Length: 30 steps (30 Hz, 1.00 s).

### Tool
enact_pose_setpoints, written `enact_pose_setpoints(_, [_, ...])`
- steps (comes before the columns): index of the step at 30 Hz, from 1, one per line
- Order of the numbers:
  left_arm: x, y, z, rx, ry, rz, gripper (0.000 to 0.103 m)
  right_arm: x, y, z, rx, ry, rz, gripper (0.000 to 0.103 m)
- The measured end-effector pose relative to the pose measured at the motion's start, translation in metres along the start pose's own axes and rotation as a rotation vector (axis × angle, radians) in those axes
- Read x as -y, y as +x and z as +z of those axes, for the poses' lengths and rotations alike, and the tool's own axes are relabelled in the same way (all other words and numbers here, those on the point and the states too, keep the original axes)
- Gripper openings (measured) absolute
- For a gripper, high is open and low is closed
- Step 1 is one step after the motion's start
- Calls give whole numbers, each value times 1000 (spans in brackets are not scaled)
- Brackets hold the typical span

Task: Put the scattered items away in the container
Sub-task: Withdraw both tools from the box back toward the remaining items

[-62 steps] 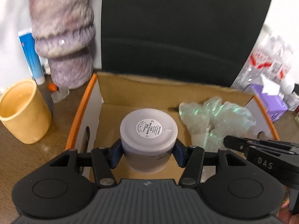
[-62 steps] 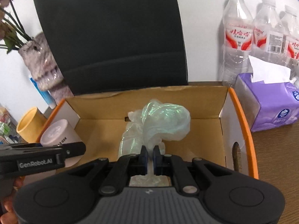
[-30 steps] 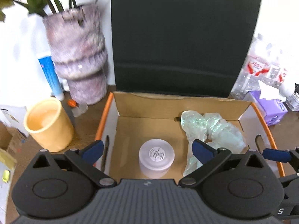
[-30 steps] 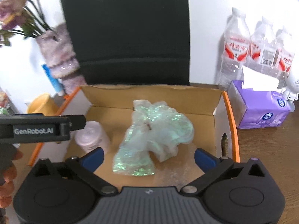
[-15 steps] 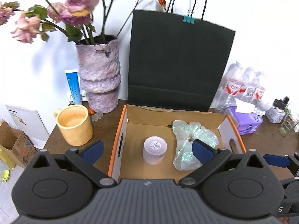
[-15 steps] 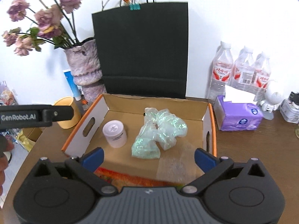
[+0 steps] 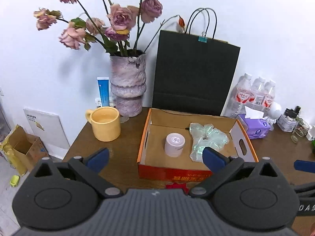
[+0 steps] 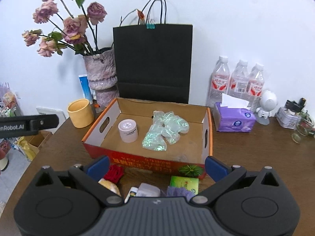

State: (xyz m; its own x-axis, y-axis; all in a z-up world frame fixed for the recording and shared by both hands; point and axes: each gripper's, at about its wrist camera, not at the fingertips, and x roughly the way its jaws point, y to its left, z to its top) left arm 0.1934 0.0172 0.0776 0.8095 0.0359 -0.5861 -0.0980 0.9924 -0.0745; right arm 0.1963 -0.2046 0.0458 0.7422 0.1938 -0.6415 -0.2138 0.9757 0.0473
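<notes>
Cardboard box (image 8: 207, 118) w/ orange rim sat on the brown wooden counter (image 8: 256, 157), open top, handle cut-outs in both side walls. Inside, on the box floor: a white cylindrical jar (image 8: 128, 130) stood upright toward the left wall, and a crumpled iridescent green-white plastic bag (image 8: 164, 131) lay just right of it, near centre; jar & bag close but whether touching, can't tell. Left gripper (image 7: 155, 158) was spread wide, blue pads far apart, nothing btwn them, held back from the box's near wall. Right gripper (image 8: 156, 166) likewise wide open & empty, also short of the box front. In the right wrist view, several loose items lay on the counter btwn the box front and the gripper: a red flower-like item (image 8: 114, 173), a green packet (image 8: 185, 183), a white small box (image 8: 146, 191), a purple bit (image 8: 177, 193) and a yellowish piece (image 8: 109, 186), partly hidden by the gripper body. Behind the box stood a black paper bag (image 8: 153, 63) against the wall; left of it a mottled pink vase (image 8: 100, 74) w/ faded roses, a blue-white tube (image 8: 85, 87) and a yellow mug (image 8: 80, 113). Right of the box: purple tissue pack (image 8: 234, 119), three water bottles (image 8: 237, 80), a white figurine (image 8: 266, 106).
</notes>
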Motion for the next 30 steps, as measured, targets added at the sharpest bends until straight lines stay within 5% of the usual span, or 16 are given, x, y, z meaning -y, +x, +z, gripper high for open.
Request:
enact_pose_setpoints(19, [-13, -76, -70, 17, 97, -97, 103, -8, -73, -80, 53, -41, -40, 103])
enact_pose_setpoints(30, [-17, -96, -106, 45, 54, -129, 103, -23, -83, -118, 41, -50, -3, 103])
